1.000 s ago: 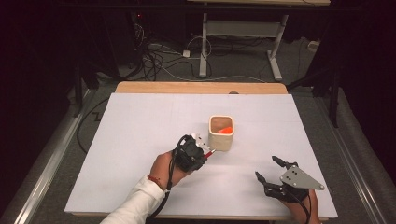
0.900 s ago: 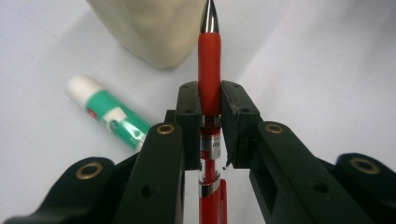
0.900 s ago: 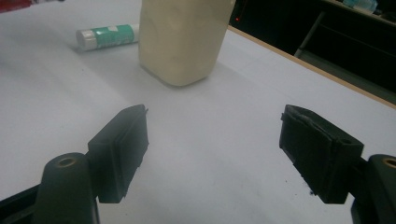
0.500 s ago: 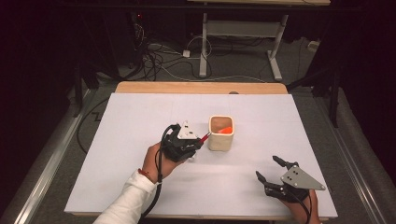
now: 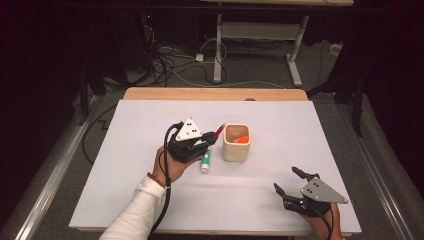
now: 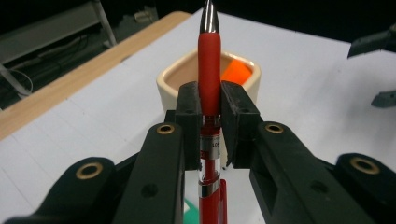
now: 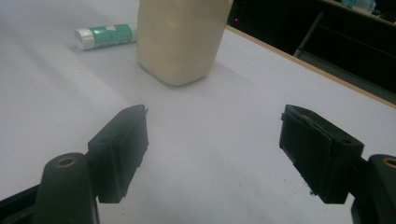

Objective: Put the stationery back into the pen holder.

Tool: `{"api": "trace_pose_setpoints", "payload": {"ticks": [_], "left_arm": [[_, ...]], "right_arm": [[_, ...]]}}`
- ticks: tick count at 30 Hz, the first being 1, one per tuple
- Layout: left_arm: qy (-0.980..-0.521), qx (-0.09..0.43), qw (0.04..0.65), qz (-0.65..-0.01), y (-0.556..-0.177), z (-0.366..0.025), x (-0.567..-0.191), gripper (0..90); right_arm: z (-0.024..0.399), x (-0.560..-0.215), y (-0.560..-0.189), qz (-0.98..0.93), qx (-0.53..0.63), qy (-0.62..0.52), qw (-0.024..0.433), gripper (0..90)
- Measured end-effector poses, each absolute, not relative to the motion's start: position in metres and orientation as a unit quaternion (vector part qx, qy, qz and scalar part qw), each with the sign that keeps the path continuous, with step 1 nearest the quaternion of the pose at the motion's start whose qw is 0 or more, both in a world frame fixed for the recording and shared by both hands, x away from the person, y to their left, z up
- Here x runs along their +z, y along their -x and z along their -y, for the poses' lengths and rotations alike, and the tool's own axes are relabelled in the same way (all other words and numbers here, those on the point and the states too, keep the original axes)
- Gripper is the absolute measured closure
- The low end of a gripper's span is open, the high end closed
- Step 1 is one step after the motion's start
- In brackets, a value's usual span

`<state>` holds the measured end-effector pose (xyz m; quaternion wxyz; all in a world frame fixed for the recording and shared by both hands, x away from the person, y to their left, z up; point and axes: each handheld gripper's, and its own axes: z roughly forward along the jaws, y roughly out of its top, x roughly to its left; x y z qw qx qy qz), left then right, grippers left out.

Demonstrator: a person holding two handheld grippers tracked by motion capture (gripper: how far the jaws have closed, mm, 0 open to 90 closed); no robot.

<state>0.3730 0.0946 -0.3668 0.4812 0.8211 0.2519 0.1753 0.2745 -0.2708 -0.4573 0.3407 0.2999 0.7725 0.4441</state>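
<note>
Red pen (image 6: 209, 56) is sitting clamped between the pads of the left gripper (image 5: 204, 142), tip pointing forward toward the cream cup (image 5: 236, 142); in the high view the pen's (image 5: 217, 132) tip is hanging just beside the cup's near-left rim, above the table. Pen body: red rubber grip up front, clear barrel section behind it with a printed band, writing too small and blurred to read. The cup (image 6: 208, 77) is holding something orange (image 6: 237, 71) inside. A white-and-green tube (image 5: 205, 161) is lying flat on the white table cover (image 5: 125, 165) just below the left gripper, near the cup's left side; the right gripper view is showing its green label (image 7: 109, 34), text not legible. The right gripper (image 5: 291, 186) is resting low at the near right of the table, well apart from the cup, jaws standing wide apart with nothing between them; its pads (image 7: 120, 144) are facing the cup's (image 7: 180, 39) side wall.
</note>
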Motion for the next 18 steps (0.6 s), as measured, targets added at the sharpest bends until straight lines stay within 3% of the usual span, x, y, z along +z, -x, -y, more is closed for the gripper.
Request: {"api": "trace_pose_setpoints", "payload": {"ticks": [18], "left_arm": [[-0.783, 0.171, 0.554, -0.227, -0.399, -0.073, -0.353, 76.3]], "right_arm": [[0.271, -0.458, -0.275, -0.773, 0.446, -0.296, 0.34, 24.1]]}}
